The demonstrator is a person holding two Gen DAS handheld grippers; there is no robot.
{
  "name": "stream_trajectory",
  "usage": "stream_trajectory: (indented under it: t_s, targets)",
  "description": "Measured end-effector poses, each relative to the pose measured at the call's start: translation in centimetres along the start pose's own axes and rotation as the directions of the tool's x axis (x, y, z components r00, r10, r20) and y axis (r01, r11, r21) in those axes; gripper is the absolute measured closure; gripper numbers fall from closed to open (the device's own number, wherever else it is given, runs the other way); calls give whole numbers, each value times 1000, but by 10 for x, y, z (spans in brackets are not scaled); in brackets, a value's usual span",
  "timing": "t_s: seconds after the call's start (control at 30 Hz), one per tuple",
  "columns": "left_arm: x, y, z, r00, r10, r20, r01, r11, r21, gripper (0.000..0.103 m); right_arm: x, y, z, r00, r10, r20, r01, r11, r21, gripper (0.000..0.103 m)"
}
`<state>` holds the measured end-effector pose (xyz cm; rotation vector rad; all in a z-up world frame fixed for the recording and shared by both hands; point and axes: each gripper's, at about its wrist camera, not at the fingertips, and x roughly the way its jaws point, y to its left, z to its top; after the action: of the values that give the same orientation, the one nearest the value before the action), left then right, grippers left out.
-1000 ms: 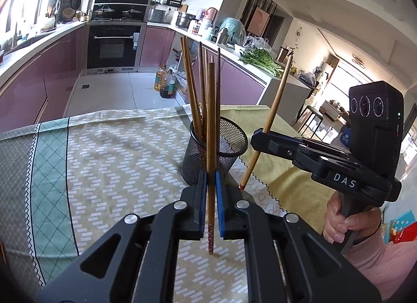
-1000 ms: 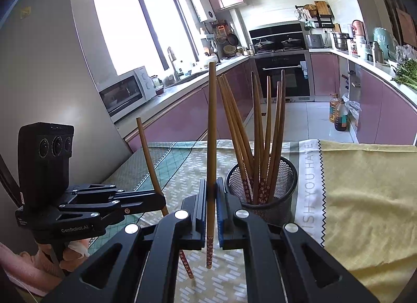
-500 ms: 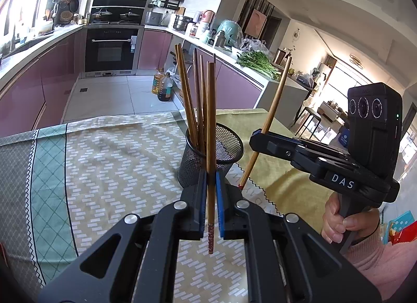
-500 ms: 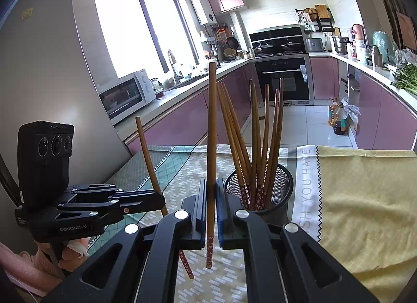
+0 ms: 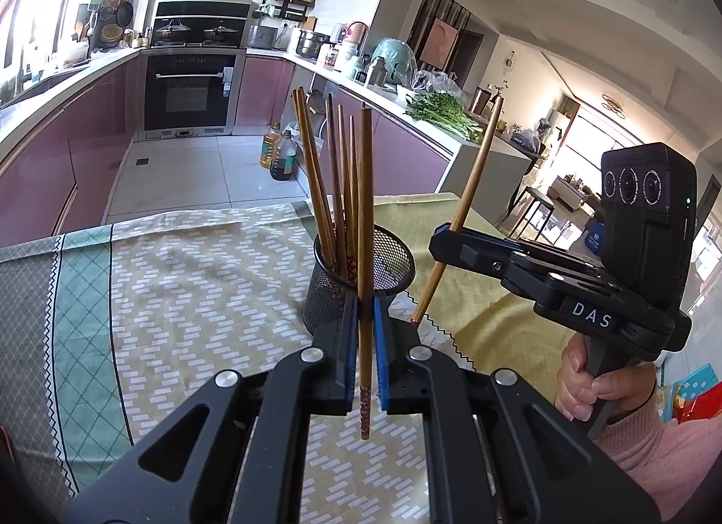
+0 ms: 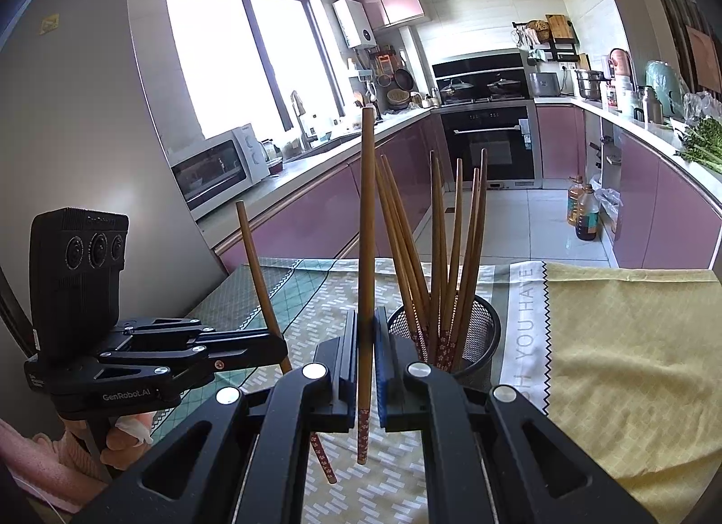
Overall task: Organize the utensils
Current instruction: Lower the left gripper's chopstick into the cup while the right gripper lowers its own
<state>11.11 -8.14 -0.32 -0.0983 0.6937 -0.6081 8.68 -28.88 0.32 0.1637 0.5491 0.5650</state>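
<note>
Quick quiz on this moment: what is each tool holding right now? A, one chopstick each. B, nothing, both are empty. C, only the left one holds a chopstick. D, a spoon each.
A: the left tool is clamped on one chopstick, and the right tool on another chopstick, both near the mesh holder.
</note>
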Motion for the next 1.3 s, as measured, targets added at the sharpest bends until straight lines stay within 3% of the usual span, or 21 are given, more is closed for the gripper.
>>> stream_trajectory:
  t_s: [1.3]
  targets:
    - [5,-10,19,1000,-7,24,6,999,31,95,-6,2,13,1000,-1,31,2,1000,-27,97]
